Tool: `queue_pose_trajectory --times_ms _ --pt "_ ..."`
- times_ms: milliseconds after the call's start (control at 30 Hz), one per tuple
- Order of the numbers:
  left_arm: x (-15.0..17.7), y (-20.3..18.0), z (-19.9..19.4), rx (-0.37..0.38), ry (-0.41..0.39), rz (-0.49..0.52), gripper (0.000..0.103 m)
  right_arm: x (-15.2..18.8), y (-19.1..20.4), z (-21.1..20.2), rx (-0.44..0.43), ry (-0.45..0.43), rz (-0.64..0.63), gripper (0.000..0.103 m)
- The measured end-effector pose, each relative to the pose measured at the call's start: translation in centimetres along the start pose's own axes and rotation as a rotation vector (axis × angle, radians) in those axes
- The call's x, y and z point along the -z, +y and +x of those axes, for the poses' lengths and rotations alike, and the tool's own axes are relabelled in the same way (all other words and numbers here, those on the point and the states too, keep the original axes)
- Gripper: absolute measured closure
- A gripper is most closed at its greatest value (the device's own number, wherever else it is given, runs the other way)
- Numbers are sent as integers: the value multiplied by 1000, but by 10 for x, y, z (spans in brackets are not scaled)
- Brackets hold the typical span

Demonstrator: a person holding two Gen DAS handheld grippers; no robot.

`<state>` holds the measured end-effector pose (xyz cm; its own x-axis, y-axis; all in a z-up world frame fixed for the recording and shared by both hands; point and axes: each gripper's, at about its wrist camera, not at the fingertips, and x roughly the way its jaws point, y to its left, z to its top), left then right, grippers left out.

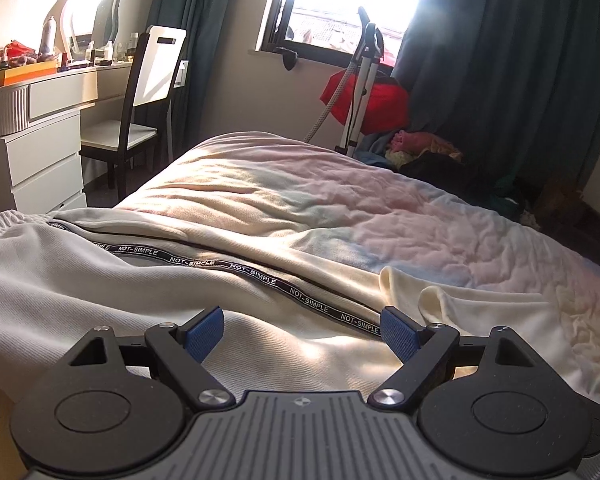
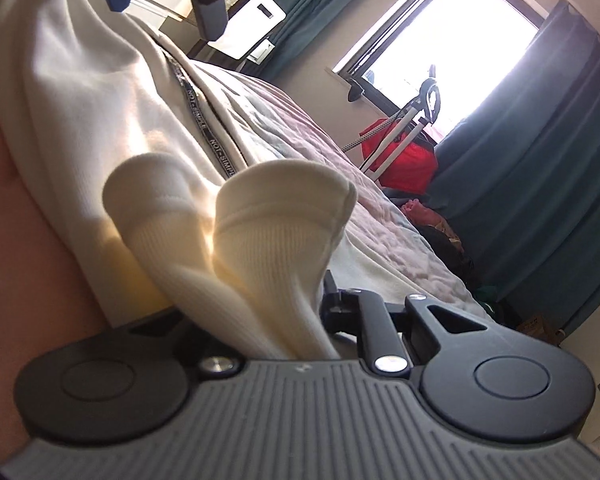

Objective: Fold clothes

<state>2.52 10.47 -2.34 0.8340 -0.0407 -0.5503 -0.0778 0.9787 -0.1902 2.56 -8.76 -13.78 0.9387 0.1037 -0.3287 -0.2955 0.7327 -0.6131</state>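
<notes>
The left hand-held gripper [image 1: 302, 328] hovered with its blue pads [image 1: 400, 334] spread wide and nothing between them, just above a pair of cream sweatpants [image 1: 160, 280] lying on the bed [image 1: 380, 216]. The black "NOT-SIMPLE" stripe [image 1: 260, 276] of the sweatpants ran diagonally just ahead of its fingertips. The right hand-held gripper [image 2: 260, 320] was clamped on the ribbed leg cuffs [image 2: 260, 232] of the sweatpants, which bunched up between its fingers and hid the pads. Beyond the left hand-held gripper stood a chair [image 1: 140, 92] to the left, a window [image 1: 352, 4] straight ahead, and a garment steamer [image 1: 364, 80] by a red cloth [image 1: 380, 104].
</notes>
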Motion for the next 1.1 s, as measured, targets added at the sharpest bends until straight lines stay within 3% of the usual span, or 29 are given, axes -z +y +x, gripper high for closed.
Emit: queue_pose_trajectory --times_ms 233,400,467,533,567,600,700,833,933,1033,1100 --pt "6 -6 4 51 10 35 17 -21 38 2 -30 -22 17 88" --pt "8 -6 6 69 11 41 17 -22 18 2 -122 4 150 83" --pt "7 -5 6 69 3 40 17 -23 1 0 -255 6 262 68" --pt "6 -1 5 81 -2 23 17 -21 -17 -5 -426 8 401 15" --pt "5 1 4 87 -5 10 17 -19 -26 -8 -518 12 478 10" --pt "4 4 4 93 -8 -2 17 -18 -34 -11 -580 20 547 8" --pt "2 10 1 110 -21 -47 17 -17 -57 -19 -619 10 690 8" --pt "2 14 -4 151 -40 -83 16 -12 -93 -18 -606 -19 902 8" --pt "2 4 -1 252 -1 -71 18 2 -114 -6 -553 4 1065 10" --pt "7 -13 5 377 42 -29 18 13 -123 21 -512 76 1156 32" --pt "15 -29 11 435 62 37 18 16 -127 41 -500 122 1179 37"
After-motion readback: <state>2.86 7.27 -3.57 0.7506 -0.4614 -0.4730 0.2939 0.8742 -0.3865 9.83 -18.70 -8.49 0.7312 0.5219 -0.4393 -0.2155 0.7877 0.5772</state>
